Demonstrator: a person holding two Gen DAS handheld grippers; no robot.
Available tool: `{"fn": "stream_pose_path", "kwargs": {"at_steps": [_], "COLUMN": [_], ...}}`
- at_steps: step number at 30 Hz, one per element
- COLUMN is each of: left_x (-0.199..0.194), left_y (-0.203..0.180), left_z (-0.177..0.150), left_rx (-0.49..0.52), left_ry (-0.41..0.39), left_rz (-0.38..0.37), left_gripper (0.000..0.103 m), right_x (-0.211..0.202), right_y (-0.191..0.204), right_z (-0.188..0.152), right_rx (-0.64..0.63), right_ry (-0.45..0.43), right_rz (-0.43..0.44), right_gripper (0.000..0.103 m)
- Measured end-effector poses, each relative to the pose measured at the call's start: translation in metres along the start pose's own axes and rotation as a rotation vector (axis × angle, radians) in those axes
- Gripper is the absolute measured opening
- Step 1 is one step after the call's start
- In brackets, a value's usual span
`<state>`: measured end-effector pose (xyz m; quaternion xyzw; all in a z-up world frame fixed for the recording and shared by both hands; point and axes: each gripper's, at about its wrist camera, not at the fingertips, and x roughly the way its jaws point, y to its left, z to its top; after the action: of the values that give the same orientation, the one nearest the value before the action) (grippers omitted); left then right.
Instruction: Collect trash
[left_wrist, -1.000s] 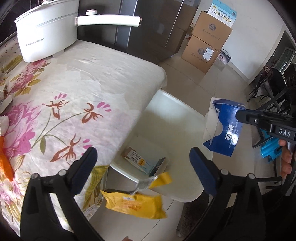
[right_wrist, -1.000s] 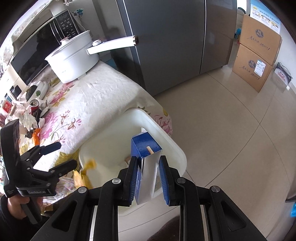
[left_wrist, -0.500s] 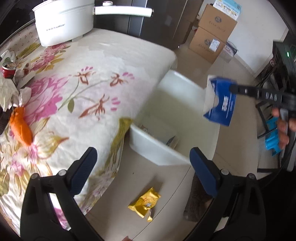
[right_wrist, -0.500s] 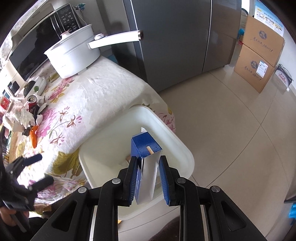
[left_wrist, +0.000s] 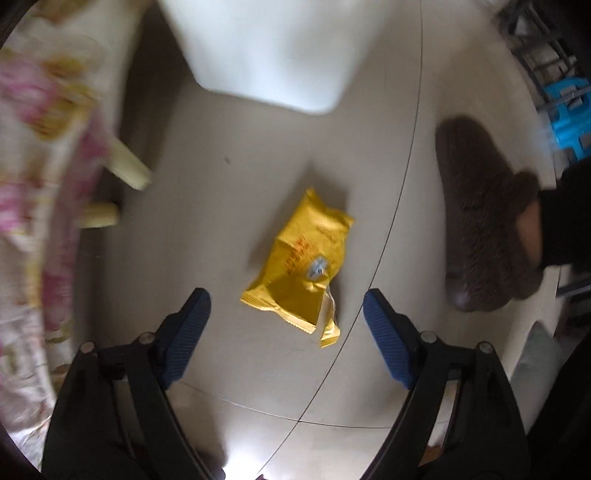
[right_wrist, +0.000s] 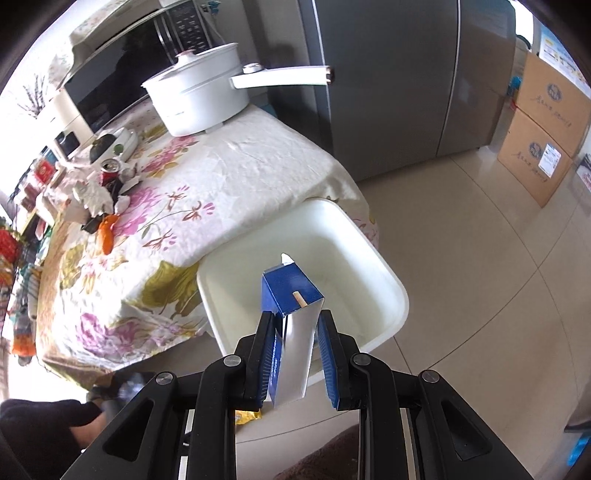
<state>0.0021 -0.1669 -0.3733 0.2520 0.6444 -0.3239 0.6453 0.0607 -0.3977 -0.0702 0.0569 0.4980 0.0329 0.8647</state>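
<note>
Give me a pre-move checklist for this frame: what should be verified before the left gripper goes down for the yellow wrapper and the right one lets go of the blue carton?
1. Yellow wrapper lies flat on the floor, unobstructed: ok.
2. Left gripper jaws wide open and empty: ok.
3. Wrapper centred between the left jaws: ok, roughly, though the image is blurred.
4. Brown slipper stands apart from the wrapper: ok.
5. Right gripper jaws shut on the blue carton: ok.
6. Carton over the white bin opening: cannot tell; it appears close to the near rim.
</note>
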Motion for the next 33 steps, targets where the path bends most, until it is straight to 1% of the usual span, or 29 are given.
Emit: {"fn": "stream_pose_path", "kwargs": {"at_steps": [3,6,11,12,13,15,16,17,18,20,24,26,33], "left_x": [0.035,0.059,0.091,0.097,0.096,0.096,0.096,0.095,0.093,0.09,0.085,0.077,0.025], "left_y": [-0.006,-0.007,0.001,0.004,0.005,0.006,0.006,0.007,0.007,0.012,0.022,0.023,0.02], "left_z": [0.001,0.008,0.017,0.017,0.018,0.018,0.018,0.019,0.018,0.018,0.017,0.015,0.014], "left_rx": [0.043,0.057,0.025,0.012,0.014,0.027,0.036,0.04,0.037,0.006,-0.051,-0.063,-0.061], "left_ry": [0.055,0.073,0.106,0.116,0.085,0.067,0.064,0.058,0.048,0.042,0.05,0.043,-0.023], "left_rz": [-0.005,0.0,-0.002,-0.011,-0.002,0.001,0.006,0.016,0.024,0.02,-0.012,-0.014,0.005], "left_gripper": [0.085,0.085,0.085,0.085,0.086,0.086,0.084,0.077,0.073,0.059,0.048,0.039,0.033], "right_x": [-0.002,0.0,0.005,0.006,0.007,0.01,0.011,0.012,0.013,0.014,0.014,0.014,0.008], "right_y": [0.002,0.003,0.001,0.001,0.0,-0.001,-0.001,-0.001,-0.001,-0.002,-0.002,-0.003,-0.006], "right_z": [0.0,0.002,0.005,0.006,0.006,0.006,0.006,0.006,0.006,0.006,0.008,0.009,0.008], "right_rx": [-0.015,-0.027,-0.029,-0.029,-0.028,-0.028,-0.026,-0.024,-0.024,-0.023,-0.016,-0.009,0.014], "right_ry": [-0.008,-0.004,0.007,0.009,0.012,0.019,0.023,0.026,0.028,0.028,0.026,0.023,0.006], "right_rz": [-0.003,-0.01,-0.016,-0.018,-0.019,-0.024,-0.026,-0.027,-0.029,-0.033,-0.036,-0.04,-0.041], "right_gripper": [0.024,0.024,0.024,0.024,0.024,0.024,0.024,0.025,0.024,0.024,0.024,0.024,0.024]}}
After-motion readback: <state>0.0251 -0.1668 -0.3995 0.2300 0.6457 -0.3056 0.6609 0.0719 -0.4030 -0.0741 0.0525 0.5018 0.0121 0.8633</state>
